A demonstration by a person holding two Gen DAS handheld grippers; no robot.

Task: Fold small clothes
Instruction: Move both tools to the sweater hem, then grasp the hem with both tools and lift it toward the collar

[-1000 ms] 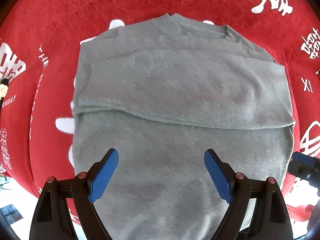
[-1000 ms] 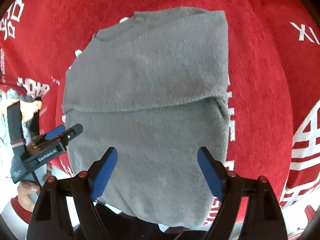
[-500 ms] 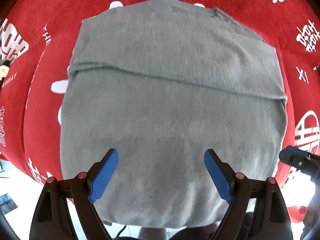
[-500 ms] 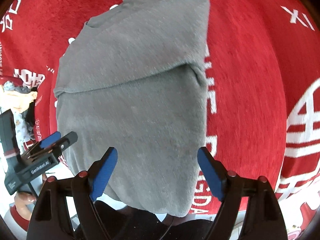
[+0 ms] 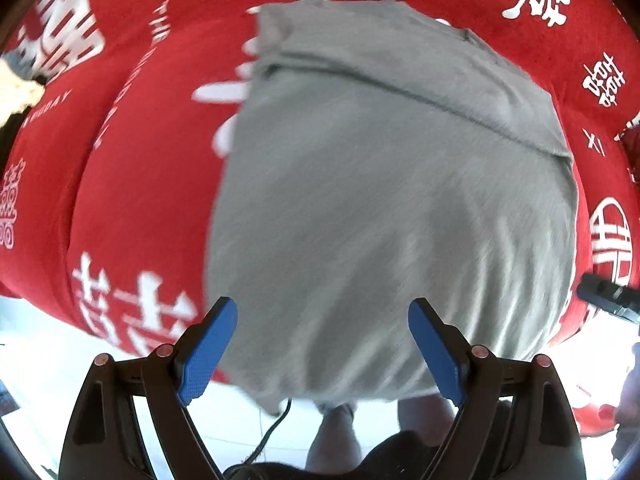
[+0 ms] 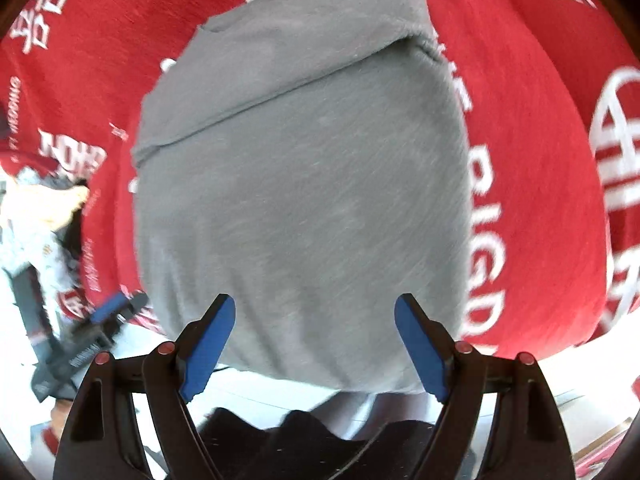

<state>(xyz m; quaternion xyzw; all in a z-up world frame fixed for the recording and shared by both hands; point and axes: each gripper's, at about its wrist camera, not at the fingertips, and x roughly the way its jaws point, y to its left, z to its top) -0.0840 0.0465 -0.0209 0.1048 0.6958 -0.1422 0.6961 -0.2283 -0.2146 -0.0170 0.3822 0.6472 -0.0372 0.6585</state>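
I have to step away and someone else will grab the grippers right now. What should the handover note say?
Left gripper: open, holding nothing, above the near part of the garment.
Right gripper: open, holding nothing, also above the near part.
Grey garment: lies on the red printed cloth, its near edge hanging over the table's front edge. One cross fold is visible towards the collar end.
Done: the sides look tucked in, leaving a narrow rectangle.
Left: probably grip the near hem with both grippers and fold it towards the collar, then flatten.
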